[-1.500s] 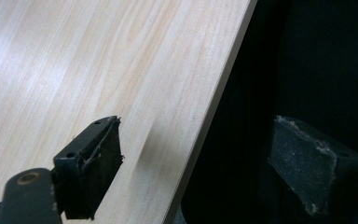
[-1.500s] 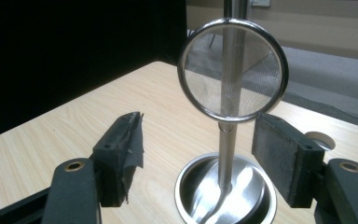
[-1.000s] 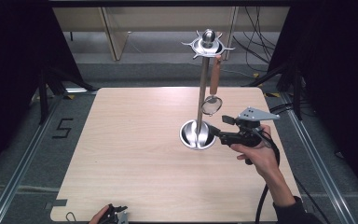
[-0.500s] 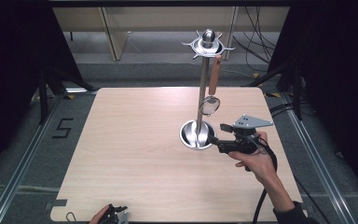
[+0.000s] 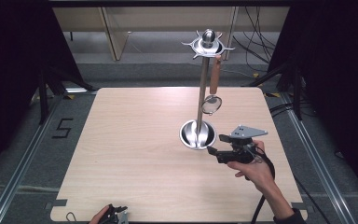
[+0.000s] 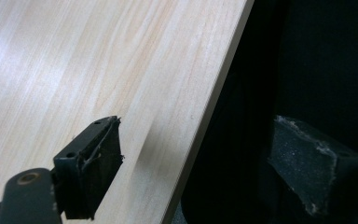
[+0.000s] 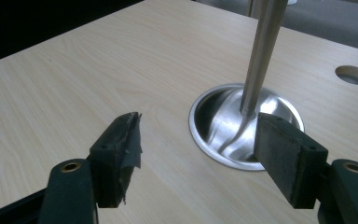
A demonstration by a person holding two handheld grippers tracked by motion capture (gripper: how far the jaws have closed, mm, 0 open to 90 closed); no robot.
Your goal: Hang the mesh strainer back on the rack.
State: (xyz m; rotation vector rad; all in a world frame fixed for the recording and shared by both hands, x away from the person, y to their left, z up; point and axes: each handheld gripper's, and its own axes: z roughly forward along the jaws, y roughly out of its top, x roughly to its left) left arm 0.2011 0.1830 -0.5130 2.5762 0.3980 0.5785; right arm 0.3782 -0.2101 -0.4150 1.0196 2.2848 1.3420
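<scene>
High view shows the right gripper (image 5: 216,144), jaws apart and empty, just beside the steel stand (image 5: 198,134) near the tabletop's (image 5: 121,140) right edge; the left gripper (image 5: 117,212), released, hangs over its near edge.

Steel stand (image 5: 198,133) upright, round dished base just ahead of the right gripper (image 5: 216,144), wooden-handled strainer (image 5: 212,95) hanging from its top

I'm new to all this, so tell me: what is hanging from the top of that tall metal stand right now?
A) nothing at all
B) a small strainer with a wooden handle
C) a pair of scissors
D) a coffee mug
B: a strainer with a brown wooden handle hangs from a hook at the top of the stand, its round mesh end pointing down.
</scene>
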